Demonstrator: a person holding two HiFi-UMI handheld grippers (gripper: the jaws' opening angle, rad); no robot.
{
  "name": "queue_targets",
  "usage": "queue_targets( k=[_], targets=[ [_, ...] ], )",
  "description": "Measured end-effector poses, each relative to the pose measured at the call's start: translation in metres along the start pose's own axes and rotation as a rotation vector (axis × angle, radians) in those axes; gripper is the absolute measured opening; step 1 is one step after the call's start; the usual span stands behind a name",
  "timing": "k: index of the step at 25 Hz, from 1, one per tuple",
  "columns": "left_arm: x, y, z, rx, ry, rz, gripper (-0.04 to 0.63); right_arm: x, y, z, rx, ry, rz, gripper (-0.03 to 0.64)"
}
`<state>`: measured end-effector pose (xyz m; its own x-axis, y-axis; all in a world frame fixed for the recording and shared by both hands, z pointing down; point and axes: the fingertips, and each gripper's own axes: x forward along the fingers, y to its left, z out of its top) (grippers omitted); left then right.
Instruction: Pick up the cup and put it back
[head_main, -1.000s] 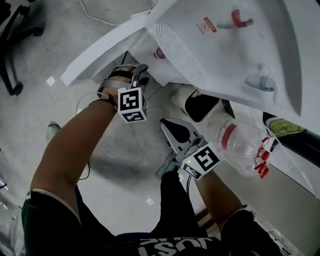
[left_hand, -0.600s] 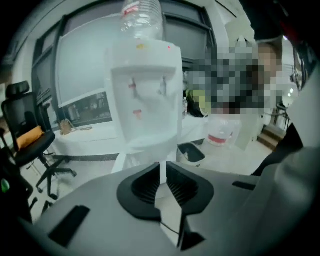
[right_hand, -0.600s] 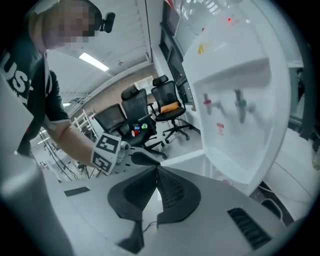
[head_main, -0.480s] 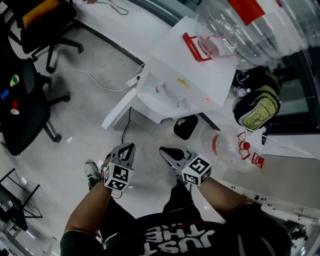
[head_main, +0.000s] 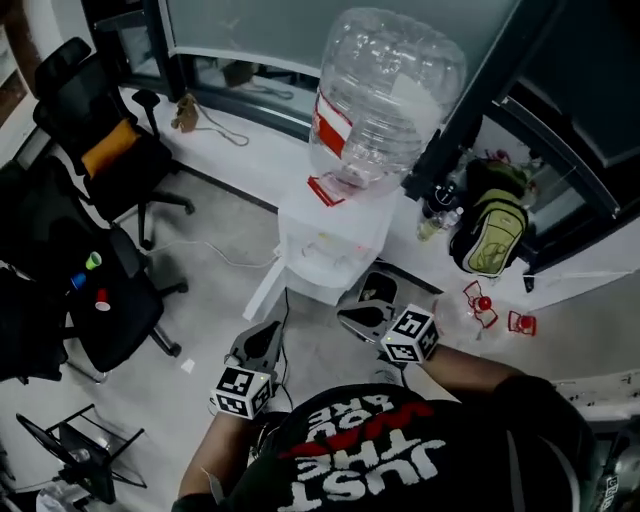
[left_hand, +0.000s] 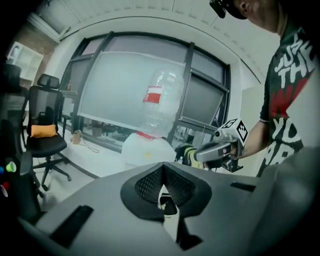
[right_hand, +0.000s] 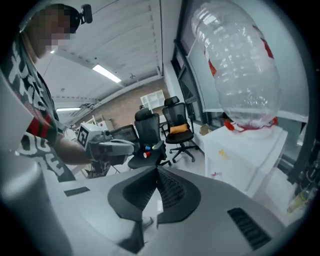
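Evidently no cup is in either gripper. The left gripper (head_main: 264, 336), at the lower centre of the head view, has just been closing its jaws. In its own view the pads meet with nothing between them. The right gripper (head_main: 356, 315), just to the right and slightly higher in the frame, is likewise pressed together and empty. Both point up the frame toward the white water dispenser (head_main: 330, 250).

The only cup-like things are a green cup (head_main: 93, 261), a blue cup (head_main: 78, 281) and a red cup (head_main: 102, 300). They are probably cups, though they show too small to be sure. They sit close together at the middle left of the head view, on the nearer black office chair (head_main: 125, 325). That puts them well apart from the left gripper and farther still from the right one. Grey floor (head_main: 210, 250) and the chair's legs lie between the cups and the left gripper. In the right gripper view the red and blue ones show on that chair just past the left gripper's nose.

Which way the cups point, and how their long axes run, cannot be told at this size.

A big clear water bottle (head_main: 385, 95) with a red label stands neck-down on the dispenser at the upper centre. A second office chair with an orange cushion (head_main: 108, 148) stands at the upper left. A green and black backpack (head_main: 488, 232) rests on the white window ledge (head_main: 240, 150) to the right of the dispenser.
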<state>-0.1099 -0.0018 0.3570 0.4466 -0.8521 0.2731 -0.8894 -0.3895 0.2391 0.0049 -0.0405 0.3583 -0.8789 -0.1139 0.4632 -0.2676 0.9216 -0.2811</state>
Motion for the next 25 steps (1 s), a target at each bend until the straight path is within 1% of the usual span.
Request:
queue_targets(
  k=[2,4,6,10,12,14,16,19,23,25],
  targets=[
    [-0.01,0.0,0.041,0.017,-0.039,-0.045,0.008,-0.015,0.001,0.026,-0.008,-0.02,-0.046,0.032],
    [-0.022,0.001,0.071,0.064,-0.05,-0.104,0.008,-0.025,0.004,0.049,0.022,-0.051,-0.107,0.032],
    [-0.039,0.003,0.089,0.124,-0.026,-0.167,0.008,-0.031,0.019,0.067,0.065,-0.092,-0.16,0.032],
    [-0.075,0.015,0.118,0.207,0.073,-0.28,0.008,-0.032,0.063,0.102,0.121,-0.207,-0.219,0.032],
    [-0.084,0.019,0.13,0.243,0.079,-0.315,0.008,-0.032,0.078,0.115,0.141,-0.267,-0.232,0.034],
    [-0.082,0.016,0.14,0.264,0.057,-0.323,0.008,-0.036,0.084,0.121,0.141,-0.307,-0.242,0.032],
    [-0.072,0.003,0.145,0.252,0.031,-0.321,0.008,-0.05,0.084,0.121,0.111,-0.321,-0.251,0.034],
    [-0.048,-0.033,0.145,0.222,-0.007,-0.313,0.008,-0.084,0.072,0.114,0.049,-0.308,-0.272,0.032],
    [-0.013,-0.086,0.147,0.145,-0.043,-0.293,0.008,-0.13,0.048,0.104,0.018,-0.283,-0.273,0.032],
    [-0.001,-0.108,0.15,0.129,-0.055,-0.282,0.008,-0.149,0.04,0.103,0.005,-0.274,-0.263,0.032]
  ],
)
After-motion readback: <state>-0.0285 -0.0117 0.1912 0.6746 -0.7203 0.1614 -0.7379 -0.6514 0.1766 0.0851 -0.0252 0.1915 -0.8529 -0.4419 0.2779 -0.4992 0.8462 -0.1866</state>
